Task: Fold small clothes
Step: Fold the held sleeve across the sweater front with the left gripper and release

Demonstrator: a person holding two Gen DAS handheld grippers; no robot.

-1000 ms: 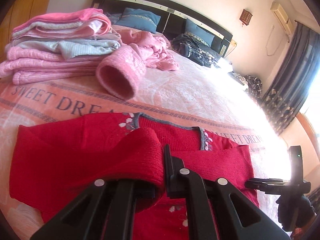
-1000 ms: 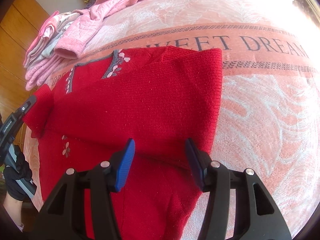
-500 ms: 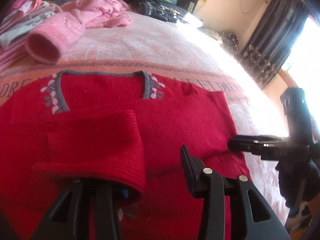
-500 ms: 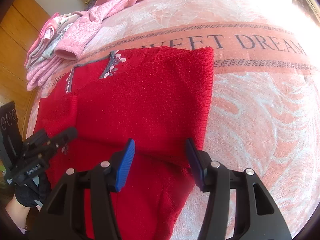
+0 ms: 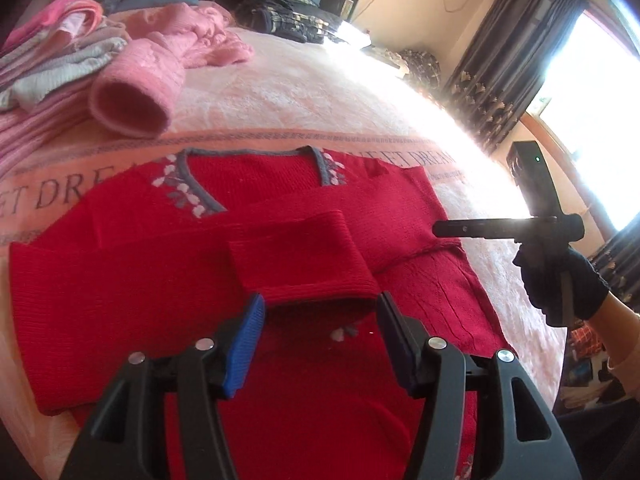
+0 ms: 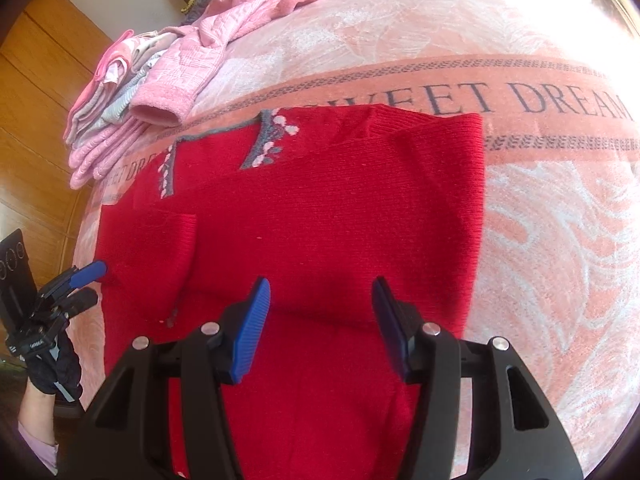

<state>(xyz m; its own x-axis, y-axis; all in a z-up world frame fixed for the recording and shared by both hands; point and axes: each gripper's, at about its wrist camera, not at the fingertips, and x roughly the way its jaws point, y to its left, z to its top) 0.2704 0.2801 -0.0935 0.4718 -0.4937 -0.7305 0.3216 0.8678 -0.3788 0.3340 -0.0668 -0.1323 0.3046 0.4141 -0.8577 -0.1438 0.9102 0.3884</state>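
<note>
Red sweater [image 5: 168, 280] lies flat on the bed [image 5: 304, 96], neckline toward the headboard, its upper edge overlapping the bedspread band lettered "SWEET DREAM" [image 6: 520, 96]. Grey trim with small pink and white flowers edges the neck opening. Both sleeves are folded in across the sweater's chest; the ribbed cuff [image 5: 308, 260] of one rests on top, near the sweater's middle.

Left hand-held gripper [image 5: 320, 316] hovers just short of that cuff, jaws spread wide, nothing between them; the blue pad [image 5: 244, 344] faces the cuff's open end. In the right wrist view it sits at the sweater's left edge, held by a dark-gloved hand [image 6: 56, 364].

Right hand-held gripper [image 6: 320, 320] is over the sweater's lower half, jaws also wide apart and empty, red knit visible in the gap. In the left wrist view it appears side-on just off the sweater's right edge, gripped by a dark-gloved hand [image 5: 560, 284].

Beyond the sweater's neckline, to the left: a stack of folded pink and grey clothes [image 5: 44, 64], with a loose pink sweater [image 5: 168, 56] draped beside it, one cuff opening pointing toward the red sweater.
</note>
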